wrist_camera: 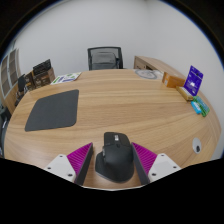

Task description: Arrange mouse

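Claw pads snug on black mouse at both flanks, wooden table, dark mousepad at ten o'clock, office chair at twelve

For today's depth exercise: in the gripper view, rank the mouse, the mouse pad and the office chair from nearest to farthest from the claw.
1. Mouse: between the fingers of the claw.
2. Mouse pad: ahead on the table, toward the left.
3. Office chair: beyond the table's far edge.

1 mouse, 1 mouse pad, 1 chair, 1 table, 2 fingers.
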`<state>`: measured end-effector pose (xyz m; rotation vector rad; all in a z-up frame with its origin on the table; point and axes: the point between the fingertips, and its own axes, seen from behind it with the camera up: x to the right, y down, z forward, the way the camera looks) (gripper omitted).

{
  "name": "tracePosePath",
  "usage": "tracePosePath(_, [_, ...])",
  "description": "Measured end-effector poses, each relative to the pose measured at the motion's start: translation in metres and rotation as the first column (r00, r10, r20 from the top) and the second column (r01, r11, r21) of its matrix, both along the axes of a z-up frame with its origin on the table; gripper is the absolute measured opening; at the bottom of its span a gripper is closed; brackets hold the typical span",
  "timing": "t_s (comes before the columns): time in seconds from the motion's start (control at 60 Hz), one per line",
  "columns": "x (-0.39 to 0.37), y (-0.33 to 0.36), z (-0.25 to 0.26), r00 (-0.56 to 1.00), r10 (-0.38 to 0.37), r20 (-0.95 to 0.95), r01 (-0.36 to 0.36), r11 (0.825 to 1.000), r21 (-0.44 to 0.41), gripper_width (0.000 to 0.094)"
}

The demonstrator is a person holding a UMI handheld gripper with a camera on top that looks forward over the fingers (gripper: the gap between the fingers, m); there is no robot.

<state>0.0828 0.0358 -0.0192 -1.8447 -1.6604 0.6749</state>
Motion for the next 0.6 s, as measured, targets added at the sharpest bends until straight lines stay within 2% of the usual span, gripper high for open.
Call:
tracePosePath(0.217, [-0.005,-0.002,-0.001,1.000,0.010,-0.015,-0.010,1.000,-0.015,0.0527])
tracePosePath(0.25, [-0.005,-0.002,-0.001,1.000,0.008,-0.011,-0.008,1.000,-0.026,0.0531])
tracePosePath(0.267, [-0.006,-0.002,0.000,1.000,0.008,-0.012,-0.008,1.000,-0.026,0.0464])
tracePosePath(0.367, [-0.005,0.001,0.000,1.000,-0.006,-0.004,0.006,1.000,-0.028,0.0340])
tracePosePath(0.45, [-0.004,0.007,0.003,0.999,-0.042,-0.007,0.042,0.999,0.000,0.0292])
tracePosePath(0.517, [-0.001,0.004,0.009,0.998,-0.069,-0.001,0.069,0.997,-0.037,0.0287])
tracePosePath(0.6, [-0.003,0.015,0.040,0.994,-0.094,-0.047,0.095,0.996,0.004,0.0289])
